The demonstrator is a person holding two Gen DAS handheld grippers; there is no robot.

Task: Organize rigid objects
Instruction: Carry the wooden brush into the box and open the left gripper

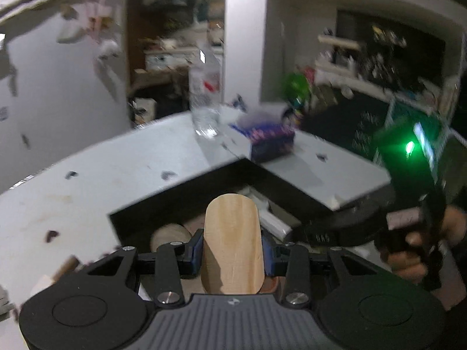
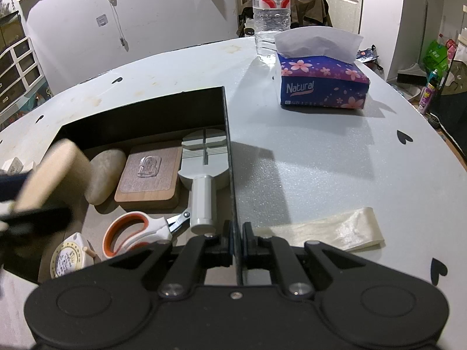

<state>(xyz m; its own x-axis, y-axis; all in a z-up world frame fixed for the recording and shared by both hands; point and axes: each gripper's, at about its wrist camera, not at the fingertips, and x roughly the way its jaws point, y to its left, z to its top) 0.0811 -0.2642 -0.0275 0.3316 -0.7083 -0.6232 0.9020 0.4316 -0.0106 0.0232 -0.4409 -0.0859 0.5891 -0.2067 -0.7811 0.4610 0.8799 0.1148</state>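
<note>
Left gripper [image 1: 232, 255]: jaws pinch a rounded wooden block [image 1: 232, 245] from both sides, blue pads pressed against its flanks. Block stands upright between the fingers, above the open black box [image 1: 186, 195]. Left wrist view is motion-blurred. In the right wrist view the same block [image 2: 55, 172] shows at 9 o'clock, tilted, over the box's left part, clear of the contents below.

Right gripper [image 2: 235, 237]: fingers pressed nearly together on the thin right wall of the black box [image 2: 146, 110], one finger inside, one outside. From the left wrist view, a hand [image 1: 420, 242] holds this gripper at 3 o'clock; a green light shows on its body.

Box contents, right wrist view:
- smooth stone [image 2: 106, 175], left of centre
- square wooden board [image 2: 151, 175] with a clear plastic hook on top, just beside the stone to the right
- grey plastic tool [image 2: 204, 169] with a cylinder handle, lying against the right wall
- scissors [image 2: 137, 230] with orange-and-white handles, at 6 o'clock of the board, blades touching or just beside the tool's handle
- round tape measure [image 2: 70, 258] at 7 o'clock, near the scissors

On the white table [image 2: 306, 160], outside the box:
- blue flowered tissue box [image 2: 321, 87] at 1 o'clock
- water bottle [image 2: 271, 14] just behind it, at 12 o'clock
- strip of pale tape [image 2: 335, 230] lying flat, at 3 o'clock of the right gripper

Table surface carries small dark heart marks.
</note>
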